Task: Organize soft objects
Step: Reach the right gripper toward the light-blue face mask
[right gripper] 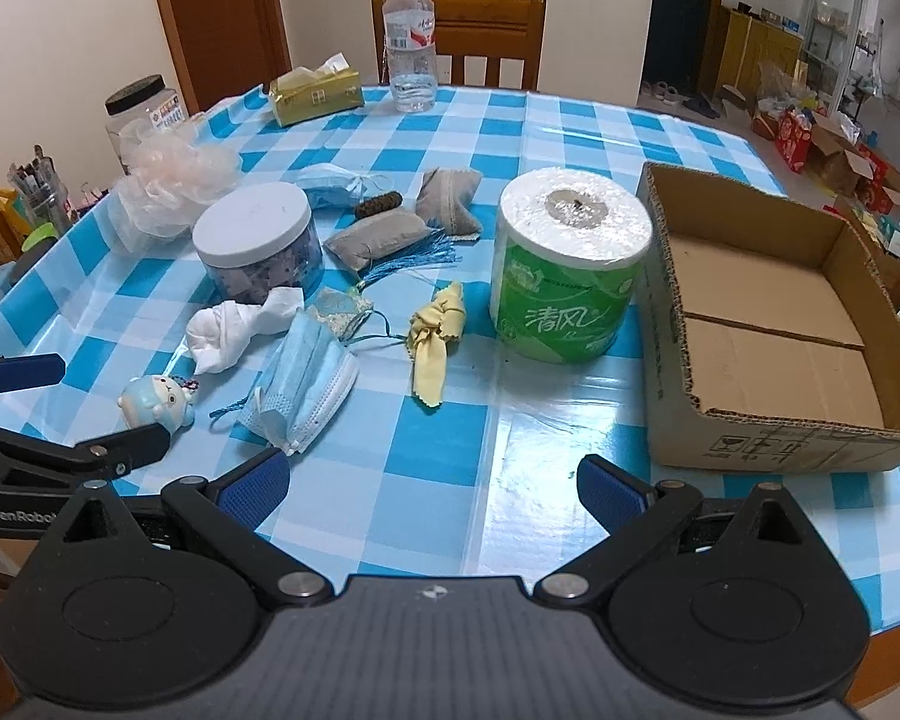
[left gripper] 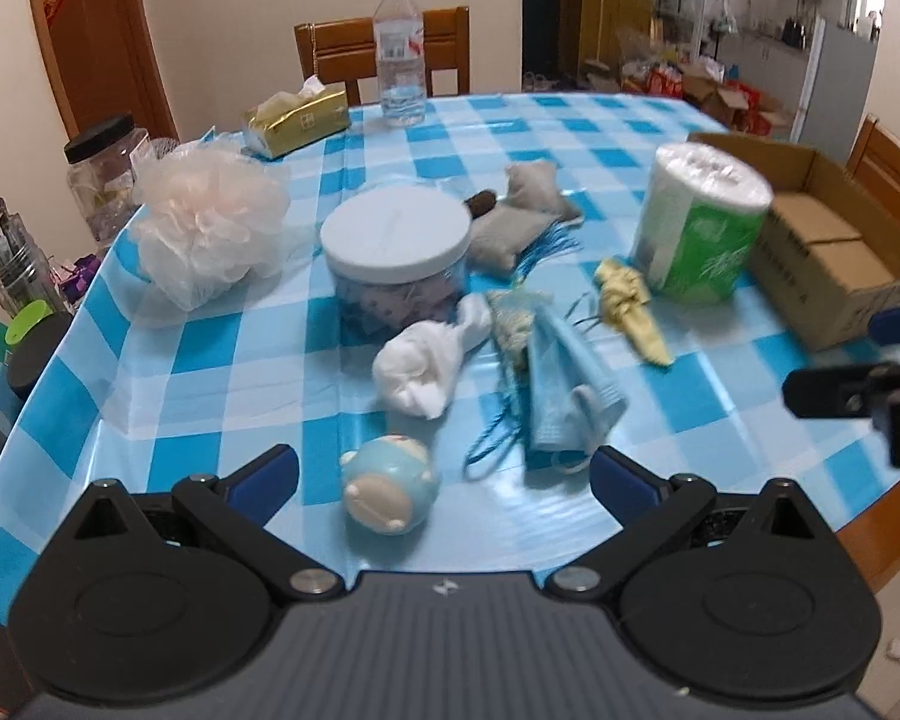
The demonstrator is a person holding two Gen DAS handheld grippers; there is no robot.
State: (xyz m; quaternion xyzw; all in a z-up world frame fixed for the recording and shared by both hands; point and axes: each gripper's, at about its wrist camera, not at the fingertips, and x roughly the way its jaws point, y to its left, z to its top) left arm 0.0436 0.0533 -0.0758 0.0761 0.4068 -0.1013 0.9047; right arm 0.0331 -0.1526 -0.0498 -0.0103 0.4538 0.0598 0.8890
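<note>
Both the left gripper (left gripper: 444,471) and right gripper (right gripper: 432,483) hover spread wide and empty near the toilet roll (right gripper: 570,264), which stands just beside the cardboard box (right gripper: 666,324).

Dining room with a round table in a blue-and-white check cloth (right gripper: 510,138)

A wooden chair (right gripper: 486,39) stands at the far side against a cream wall (right gripper: 330,0), a brown door (right gripper: 222,18) to its left; on the right, a daylit room with cabinets (right gripper: 756,42)
</note>
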